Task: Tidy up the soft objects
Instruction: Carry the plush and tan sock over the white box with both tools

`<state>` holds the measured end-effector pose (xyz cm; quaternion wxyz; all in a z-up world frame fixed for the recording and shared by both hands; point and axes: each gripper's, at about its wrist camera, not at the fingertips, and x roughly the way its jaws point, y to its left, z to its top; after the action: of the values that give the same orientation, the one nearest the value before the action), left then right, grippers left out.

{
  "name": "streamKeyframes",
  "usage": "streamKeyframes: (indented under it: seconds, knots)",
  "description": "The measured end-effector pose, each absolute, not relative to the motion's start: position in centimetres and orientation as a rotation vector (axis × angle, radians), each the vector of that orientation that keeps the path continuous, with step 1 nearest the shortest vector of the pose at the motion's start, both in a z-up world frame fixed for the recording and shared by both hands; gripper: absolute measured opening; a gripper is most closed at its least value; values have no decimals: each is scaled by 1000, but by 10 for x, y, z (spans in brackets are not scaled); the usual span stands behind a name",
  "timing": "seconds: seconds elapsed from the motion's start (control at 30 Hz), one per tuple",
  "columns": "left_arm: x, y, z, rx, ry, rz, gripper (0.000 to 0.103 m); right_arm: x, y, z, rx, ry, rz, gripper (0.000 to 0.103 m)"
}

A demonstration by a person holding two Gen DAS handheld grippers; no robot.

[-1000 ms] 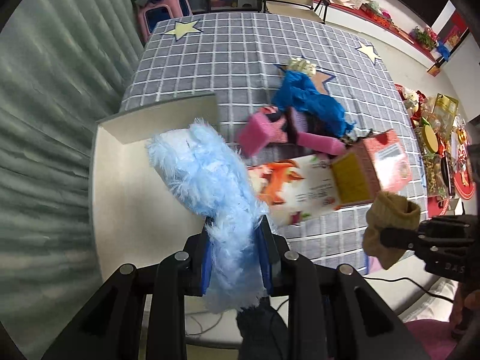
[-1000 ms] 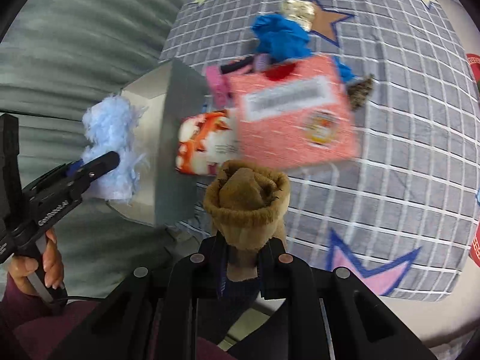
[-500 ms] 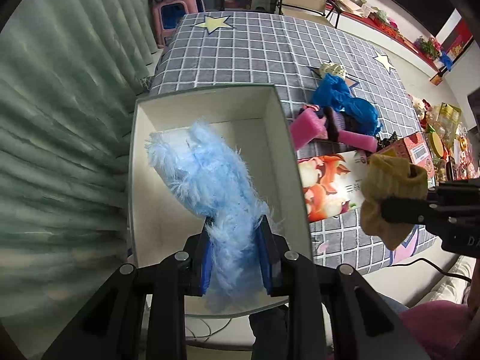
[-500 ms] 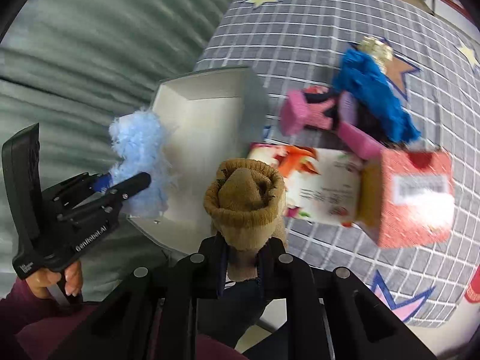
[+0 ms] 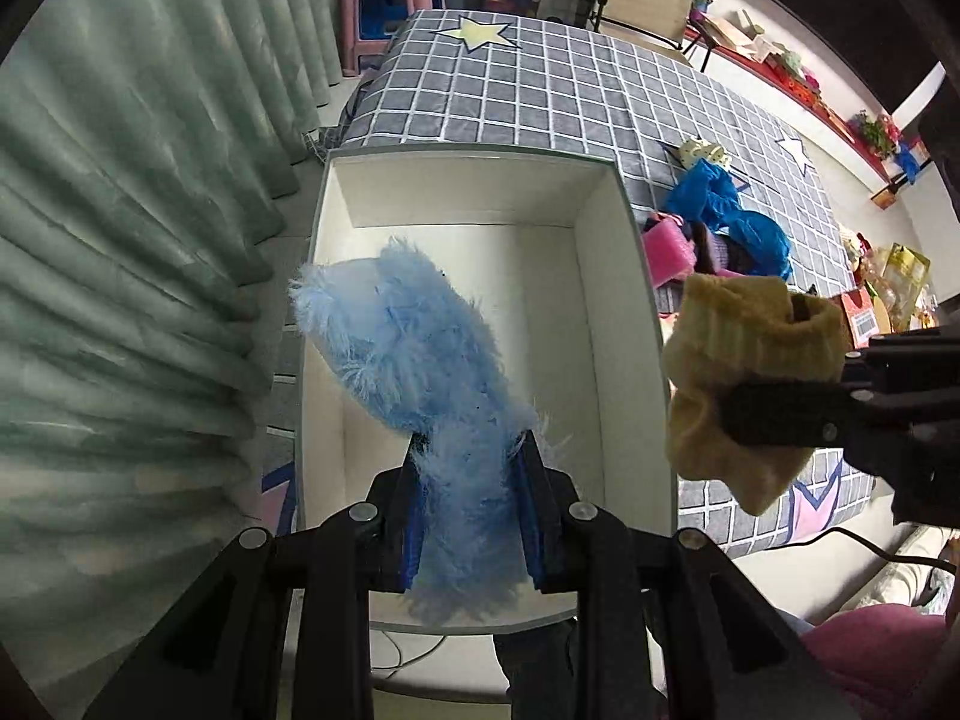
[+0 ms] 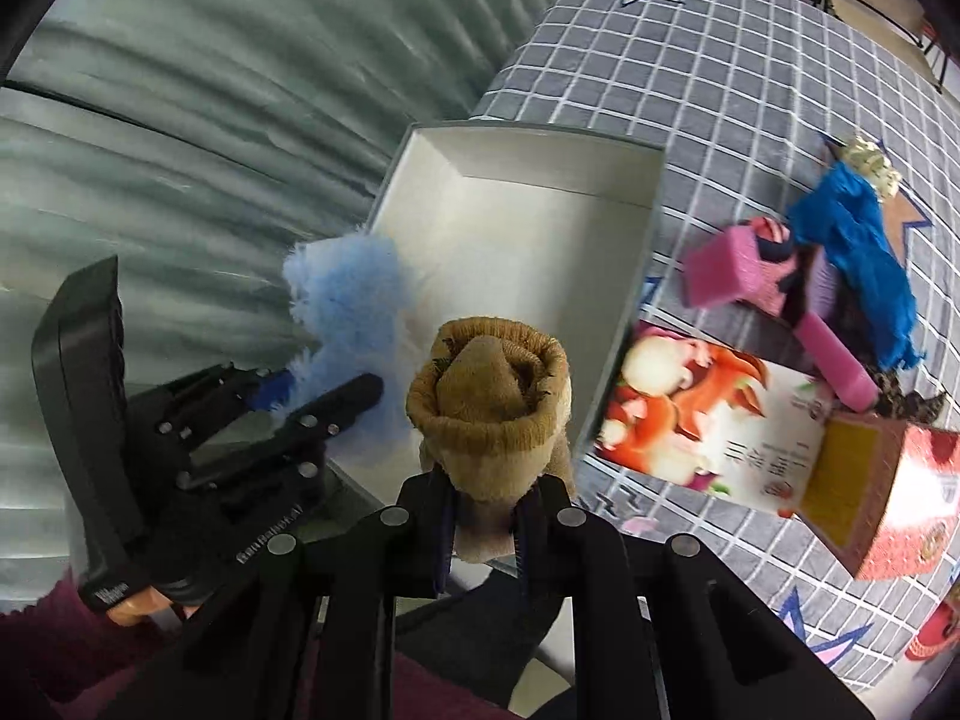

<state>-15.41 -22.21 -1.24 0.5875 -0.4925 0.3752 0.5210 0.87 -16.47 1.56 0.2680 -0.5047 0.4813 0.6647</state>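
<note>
My left gripper (image 5: 474, 474) is shut on a fluffy light-blue sock (image 5: 414, 354), held above the inside of a white open box (image 5: 468, 180). My right gripper (image 6: 483, 516) is shut on a rolled tan sock (image 6: 489, 396), which hangs over the box's near right rim. In the left wrist view the tan sock (image 5: 744, 360) and the right gripper (image 5: 780, 414) sit just right of the box wall. In the right wrist view the blue sock (image 6: 348, 300) and the left gripper (image 6: 318, 414) are over the box's left side. The box (image 6: 516, 192) holds nothing that I can see.
On the grey checked cloth (image 5: 570, 90) right of the box lie a pink sponge (image 6: 720, 267), a bright blue cloth (image 6: 852, 240), a pink roll (image 6: 837, 366), a cartoon-printed carton (image 6: 708, 420) and a red box (image 6: 888, 498). Green curtains (image 5: 120, 210) hang at the left.
Both grippers have moved toward and over the white box with their socks. The box, edge-on a second ago, now shows its whole inside. The right wrist has rolled.
</note>
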Motion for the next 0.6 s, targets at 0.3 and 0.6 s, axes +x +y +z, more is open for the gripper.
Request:
streamKeyframes:
  seconds: [0.3, 0.6]
  knots:
    - [-164, -197, -13, -1139, 850, 1240, 29, -21, -142, 12, -1364, 1288, 1778, 17]
    - [-167, -173, -31, -1158, 876, 1243, 29, -30, -116, -7, -1349, 1291, 1714, 17]
